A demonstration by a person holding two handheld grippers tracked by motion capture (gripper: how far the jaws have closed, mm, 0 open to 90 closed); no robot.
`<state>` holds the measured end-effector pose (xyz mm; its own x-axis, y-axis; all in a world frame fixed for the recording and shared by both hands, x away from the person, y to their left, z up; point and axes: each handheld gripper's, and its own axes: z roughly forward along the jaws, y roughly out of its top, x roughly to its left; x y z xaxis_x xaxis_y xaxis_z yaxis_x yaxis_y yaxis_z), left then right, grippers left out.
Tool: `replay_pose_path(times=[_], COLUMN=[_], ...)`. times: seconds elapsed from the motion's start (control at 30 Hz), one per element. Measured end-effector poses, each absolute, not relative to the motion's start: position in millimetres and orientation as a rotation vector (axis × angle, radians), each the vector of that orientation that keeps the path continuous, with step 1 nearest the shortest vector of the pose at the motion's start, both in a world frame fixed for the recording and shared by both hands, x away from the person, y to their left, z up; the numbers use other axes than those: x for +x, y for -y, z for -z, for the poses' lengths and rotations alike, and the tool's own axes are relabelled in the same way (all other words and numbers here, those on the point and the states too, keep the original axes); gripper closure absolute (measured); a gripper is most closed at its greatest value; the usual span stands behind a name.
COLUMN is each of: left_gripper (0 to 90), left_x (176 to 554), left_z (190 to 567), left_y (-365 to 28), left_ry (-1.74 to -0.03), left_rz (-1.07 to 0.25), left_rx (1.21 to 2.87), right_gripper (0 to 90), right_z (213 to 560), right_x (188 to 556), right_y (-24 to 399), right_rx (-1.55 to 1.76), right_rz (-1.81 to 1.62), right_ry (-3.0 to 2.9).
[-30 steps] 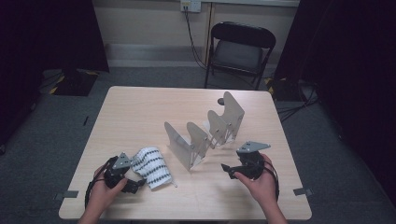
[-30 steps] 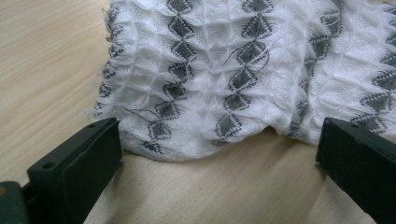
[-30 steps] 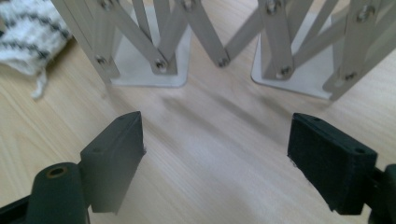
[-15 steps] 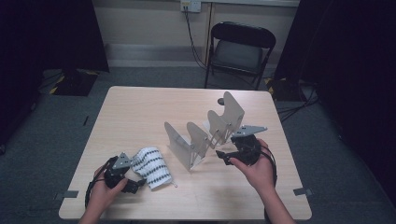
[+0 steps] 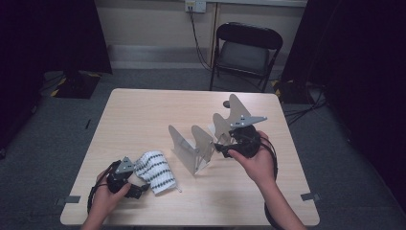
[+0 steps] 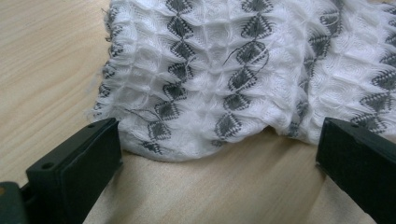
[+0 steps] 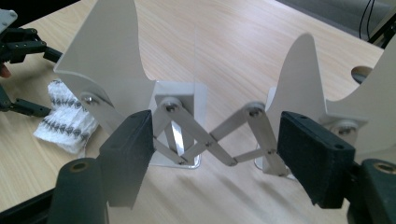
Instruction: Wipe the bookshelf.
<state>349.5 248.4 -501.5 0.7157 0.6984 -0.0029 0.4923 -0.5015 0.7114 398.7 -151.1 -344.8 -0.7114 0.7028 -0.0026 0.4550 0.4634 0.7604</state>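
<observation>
A white folding rack [image 5: 191, 143] with upright fins on a scissor linkage stands mid-table. My right gripper [image 5: 222, 147] is raised against its right half. In the right gripper view its jaws [image 7: 215, 135] have just been closing. They stand apart either side of the silver scissor links [image 7: 210, 140], between two fins [image 7: 116, 56], and the pads do not press on them. A white cloth with a black diamond pattern [image 5: 155, 170] lies bunched at the front left. My left gripper [image 5: 142, 184] rests on the table at its near edge, jaws wide open, with the cloth's hem [image 6: 224, 70] just ahead of them.
The wooden table [image 5: 143, 115] has bare room at the back and left. A black folding chair [image 5: 246, 50] stands behind it, with cables hanging from a wall outlet [image 5: 195, 5]. The floor around is dark grey carpet.
My right gripper rose from the table's front right and moved in to the rack's right fins. The left gripper and the cloth stayed put.
</observation>
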Motion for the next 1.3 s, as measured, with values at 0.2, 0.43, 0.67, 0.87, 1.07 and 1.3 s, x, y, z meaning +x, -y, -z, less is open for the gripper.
replay_pose_path(times=[0.2, 0.43, 0.67, 0.87, 1.07, 1.3], left_gripper=[0.0, 0.0, 0.0, 0.0, 0.0, 0.0], left_x=[349, 349, 349, 349, 349, 350], left_z=[502, 502, 502, 502, 502, 502], left_y=[-248, -248, -248, -248, -248, -248], left_ry=[-0.905, -0.908, -0.907, -0.901, -0.909, -0.898], left_rz=[-0.37, -0.367, -0.368, -0.369, -0.365, -0.364], left_rx=[2.196, 2.193, 2.195, 2.204, 2.193, 2.204], right_gripper=[27.2, 29.1, 34.1, 39.0, 46.4, 53.1], right_z=[338, 336, 341, 347, 354, 362], right_x=[406, 412, 420, 431, 440, 448], right_y=[140, 128, 115, 108, 102, 96], right_rx=[0.975, 0.959, 0.942, 0.974, 0.99, 1.024], right_rz=[-1.1, -1.098, -1.078, -1.076, -1.071, -1.048], right_ry=[-2.403, -2.412, -2.434, -2.448, -2.463, -2.48])
